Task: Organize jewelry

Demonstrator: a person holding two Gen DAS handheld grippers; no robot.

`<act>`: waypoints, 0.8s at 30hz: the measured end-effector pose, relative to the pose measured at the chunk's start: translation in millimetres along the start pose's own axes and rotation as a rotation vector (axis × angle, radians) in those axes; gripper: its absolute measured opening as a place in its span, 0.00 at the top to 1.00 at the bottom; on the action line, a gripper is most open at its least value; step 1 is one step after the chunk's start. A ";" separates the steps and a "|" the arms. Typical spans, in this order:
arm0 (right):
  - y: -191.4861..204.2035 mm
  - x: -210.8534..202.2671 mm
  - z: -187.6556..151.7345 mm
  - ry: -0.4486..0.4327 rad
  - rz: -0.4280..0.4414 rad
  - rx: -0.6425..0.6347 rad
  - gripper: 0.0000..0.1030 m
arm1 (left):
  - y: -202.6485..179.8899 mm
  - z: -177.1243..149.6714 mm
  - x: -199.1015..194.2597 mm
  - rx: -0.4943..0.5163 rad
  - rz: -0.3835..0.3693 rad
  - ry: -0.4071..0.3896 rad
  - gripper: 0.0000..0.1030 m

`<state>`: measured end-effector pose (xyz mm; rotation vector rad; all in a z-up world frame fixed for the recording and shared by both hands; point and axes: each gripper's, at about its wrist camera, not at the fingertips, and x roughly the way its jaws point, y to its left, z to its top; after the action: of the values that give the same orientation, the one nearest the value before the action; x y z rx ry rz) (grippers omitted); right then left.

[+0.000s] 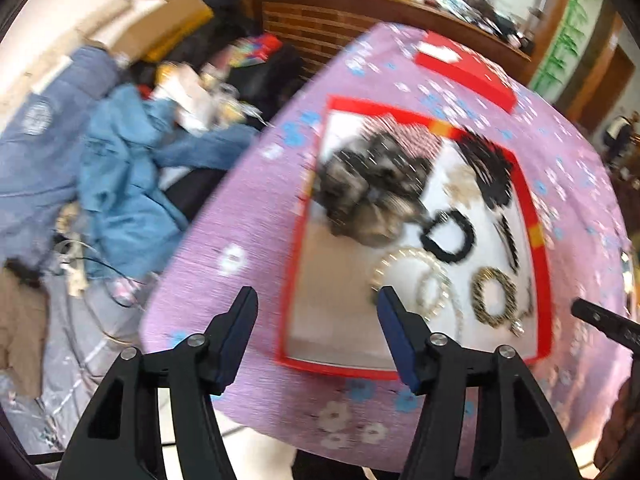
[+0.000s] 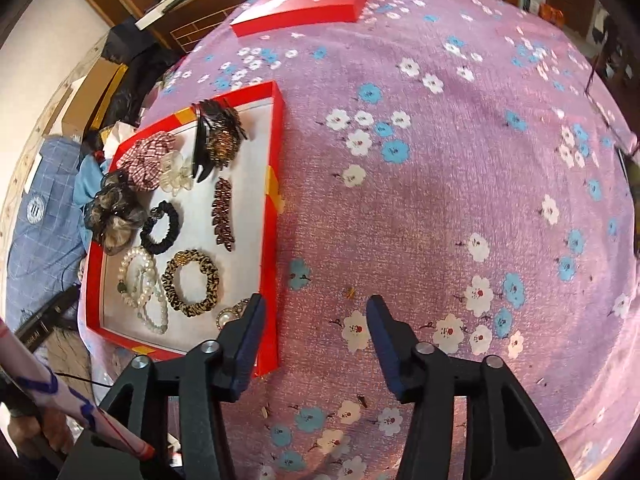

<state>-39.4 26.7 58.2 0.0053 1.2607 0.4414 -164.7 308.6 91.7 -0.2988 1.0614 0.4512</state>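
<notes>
A red tray (image 2: 276, 120) with a white floor lies on the purple flowered cloth and holds hair pieces and jewellery. In it are a leopard scrunchie (image 2: 192, 284), a black scrunchie (image 2: 162, 228), pearl bracelets (image 2: 138, 276), a leaf barrette (image 2: 224, 216) and a fluffy grey scrunchie (image 2: 116, 216). My right gripper (image 2: 317, 299) stands open over bare cloth just right of the tray, holding nothing. The left wrist view is blurred. There my left gripper (image 1: 318, 292) hangs open and empty above the tray's (image 1: 536, 208) near corner, short of the pearl bracelets (image 1: 408, 268).
A red lid (image 2: 304, 8) lies at the table's far side. The purple cloth (image 2: 440, 200) stretches wide to the right of the tray. Left of the table, blue clothes (image 1: 132, 168) and clutter lie on the floor. Wooden furniture stands behind.
</notes>
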 end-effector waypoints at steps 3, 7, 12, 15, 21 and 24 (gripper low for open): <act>7.9 -6.3 0.0 -0.030 -0.015 -0.040 0.32 | 3.8 0.8 -21.1 -0.019 0.054 -0.078 0.32; 19.6 -23.5 1.2 -0.095 -0.039 -0.106 0.25 | -3.1 1.9 -54.1 0.003 0.143 -0.199 0.27; 36.6 -51.2 1.7 -0.197 -0.071 -0.201 0.15 | -15.3 2.0 -99.8 0.022 0.215 -0.338 0.11; 47.6 -68.4 -0.4 -0.262 -0.096 -0.262 0.10 | -23.3 2.2 -118.8 0.032 0.238 -0.385 0.07; 69.0 -86.6 -9.6 -0.336 -0.121 -0.391 0.06 | -50.7 2.2 -132.8 0.127 0.330 -0.402 0.06; 79.3 -84.0 -13.4 -0.328 -0.126 -0.450 0.06 | -63.3 -2.6 -132.5 0.158 0.373 -0.411 0.06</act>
<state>-96.6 69.0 150.3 -0.3670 0.8158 0.5809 -189.8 224.3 209.4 0.1349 0.7414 0.7232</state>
